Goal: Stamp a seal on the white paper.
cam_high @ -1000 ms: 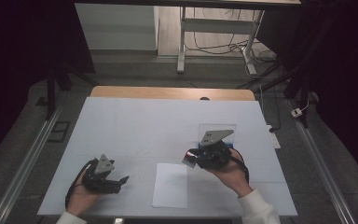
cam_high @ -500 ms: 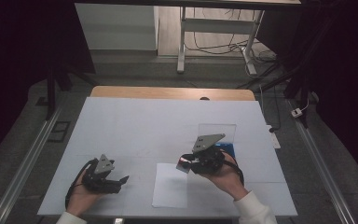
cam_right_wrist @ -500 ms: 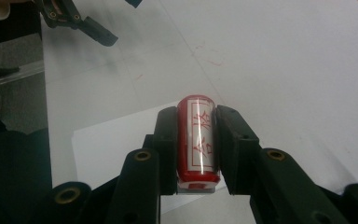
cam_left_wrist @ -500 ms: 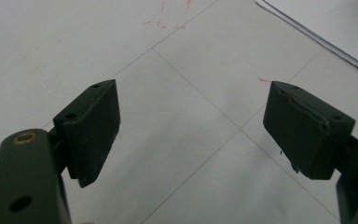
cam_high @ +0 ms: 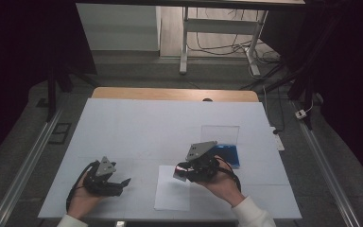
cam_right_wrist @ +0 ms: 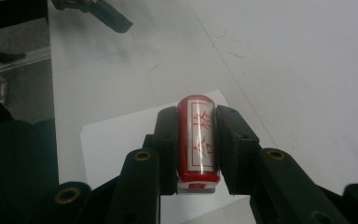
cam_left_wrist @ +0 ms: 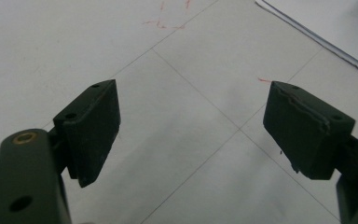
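The right hand-held gripper (cam_right_wrist: 196, 140) is clamped on a red stamp (cam_right_wrist: 197, 140), one pad on each side. The stamp's label carries red Chinese characters inside a red frame; the characters cannot be read with certainty. Below the stamp lies a white sheet of paper (cam_high: 170, 196) on the bench (cam_high: 137, 127). Just behind this gripper sits a blue ink pad (cam_high: 228, 152). The left hand-held gripper (cam_left_wrist: 191, 130) stands wide, jaws apart with nothing between them, over bare bench.

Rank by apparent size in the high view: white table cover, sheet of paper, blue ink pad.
1. white table cover
2. sheet of paper
3. blue ink pad, partly hidden behind the right gripper, so its full size is unsure.
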`<action>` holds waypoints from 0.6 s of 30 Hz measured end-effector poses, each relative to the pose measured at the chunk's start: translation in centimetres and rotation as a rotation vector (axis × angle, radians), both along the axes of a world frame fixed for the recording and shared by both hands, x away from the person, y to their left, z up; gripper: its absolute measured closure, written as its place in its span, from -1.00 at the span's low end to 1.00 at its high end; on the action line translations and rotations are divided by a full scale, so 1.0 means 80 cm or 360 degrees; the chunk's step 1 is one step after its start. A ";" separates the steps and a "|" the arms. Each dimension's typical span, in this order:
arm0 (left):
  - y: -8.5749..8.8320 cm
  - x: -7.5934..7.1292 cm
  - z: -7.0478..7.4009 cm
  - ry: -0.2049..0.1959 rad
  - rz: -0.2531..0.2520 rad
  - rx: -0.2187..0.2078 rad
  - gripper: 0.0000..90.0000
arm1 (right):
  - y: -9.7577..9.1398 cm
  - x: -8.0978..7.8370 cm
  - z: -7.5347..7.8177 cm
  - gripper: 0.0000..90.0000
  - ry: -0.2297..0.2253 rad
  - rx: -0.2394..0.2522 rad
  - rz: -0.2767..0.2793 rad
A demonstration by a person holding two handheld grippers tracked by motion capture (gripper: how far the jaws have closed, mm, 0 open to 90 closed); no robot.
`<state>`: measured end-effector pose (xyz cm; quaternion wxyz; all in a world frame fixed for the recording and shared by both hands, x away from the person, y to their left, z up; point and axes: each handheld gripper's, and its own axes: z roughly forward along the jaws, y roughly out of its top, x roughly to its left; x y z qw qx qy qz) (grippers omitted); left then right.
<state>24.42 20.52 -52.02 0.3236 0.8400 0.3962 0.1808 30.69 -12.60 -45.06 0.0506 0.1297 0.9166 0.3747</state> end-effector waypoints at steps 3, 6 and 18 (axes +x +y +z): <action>0.000 0.000 0.000 0.0001 0.0002 0.0002 -0.58 | 0.004 -0.002 -0.002 0.56 -0.0002 -0.0007 0.0009; -0.001 0.000 0.000 0.0002 0.0002 0.0003 -0.58 | 0.008 -0.004 -0.005 0.56 -0.0011 -0.0008 0.0017; -0.001 0.000 -0.001 0.0004 -0.0001 0.0007 -0.58 | 0.023 -0.007 -0.020 0.56 -0.0002 -0.0047 0.0033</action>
